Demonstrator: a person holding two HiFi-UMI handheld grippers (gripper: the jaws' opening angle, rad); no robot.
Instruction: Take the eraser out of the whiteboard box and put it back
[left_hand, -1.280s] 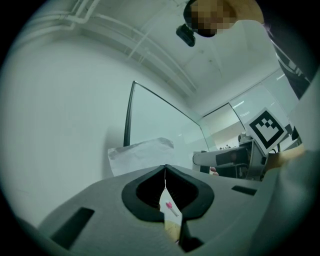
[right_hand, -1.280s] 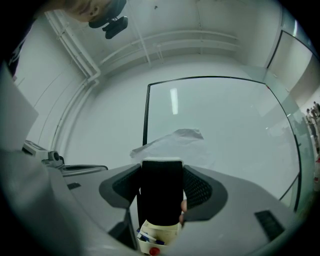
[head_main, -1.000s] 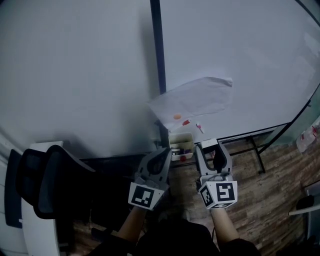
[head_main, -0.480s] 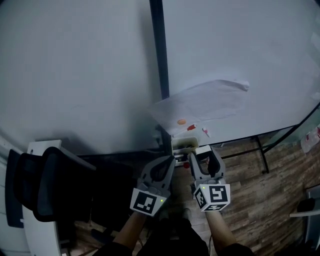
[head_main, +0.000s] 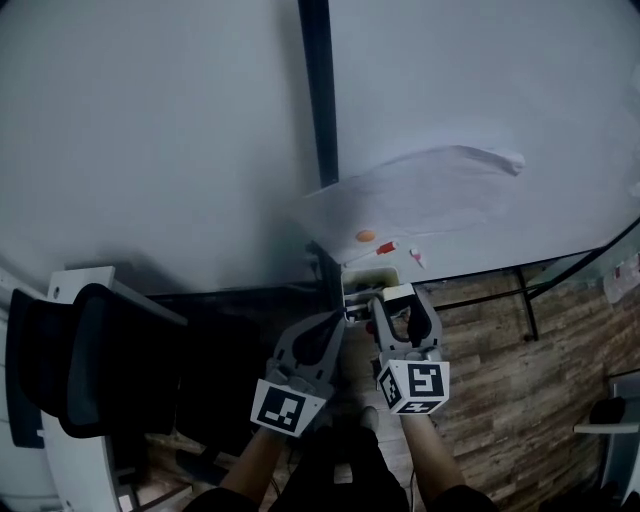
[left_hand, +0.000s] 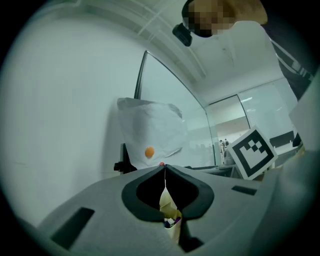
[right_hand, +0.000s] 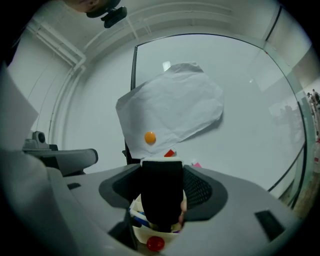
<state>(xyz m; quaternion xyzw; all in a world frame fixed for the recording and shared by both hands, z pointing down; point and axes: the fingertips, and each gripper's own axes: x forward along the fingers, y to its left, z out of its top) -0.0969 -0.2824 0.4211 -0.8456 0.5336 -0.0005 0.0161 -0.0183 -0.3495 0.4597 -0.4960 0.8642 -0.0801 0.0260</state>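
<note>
My right gripper is shut on the eraser, a black block with a white top, held upright between the jaws. Just below it is the cream whiteboard box holding markers, with a red magnet on its front. In the head view the eraser and right gripper hang right by the box at the whiteboard's lower corner. My left gripper is beside it, on the left. Its jaws meet at the tips, holding nothing; the box shows behind them.
A crumpled paper sheet is pinned to the whiteboard by an orange magnet. A dark post frames the board's left edge. A black office chair stands at the left, over a wood floor.
Both grippers have sunk and drawn closer to the box. The right one still holds the eraser, now right at the box. The left stays shut.
</note>
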